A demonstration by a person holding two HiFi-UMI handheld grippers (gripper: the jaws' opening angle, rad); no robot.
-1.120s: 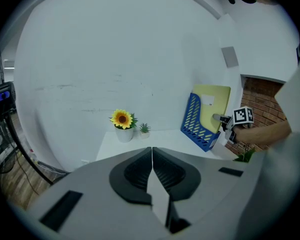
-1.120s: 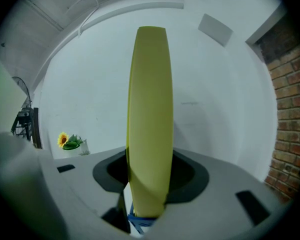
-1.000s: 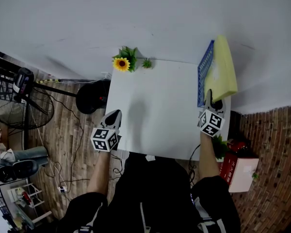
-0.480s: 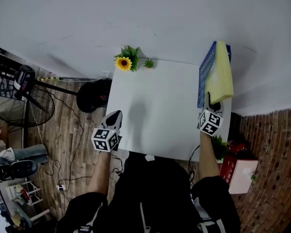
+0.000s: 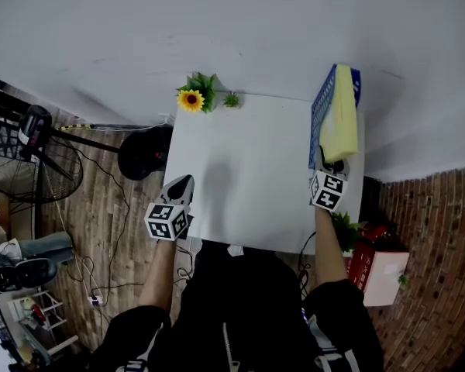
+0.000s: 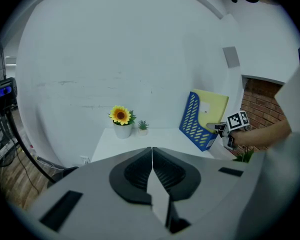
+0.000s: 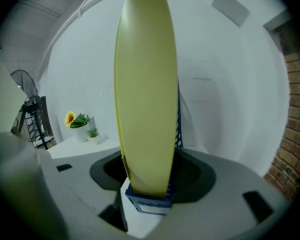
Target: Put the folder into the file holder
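The white table carries the blue file holder at the upper right of the head view, with the yellow folder standing upright inside it. Just below, the right gripper has its jaws spread either side of the folder, having just been opening. It should probably back straight out without brushing the folder. The left gripper, pressed together and empty, hovers at lower left.

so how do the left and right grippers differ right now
On the left gripper the jaws are shut together and empty; on the right gripper they stand apart, having just been opening, with the yellow folder between them. The left gripper is at the near left edge of the table, away from the holder; the right gripper is at the blue file holder. Both carry a marker cube.
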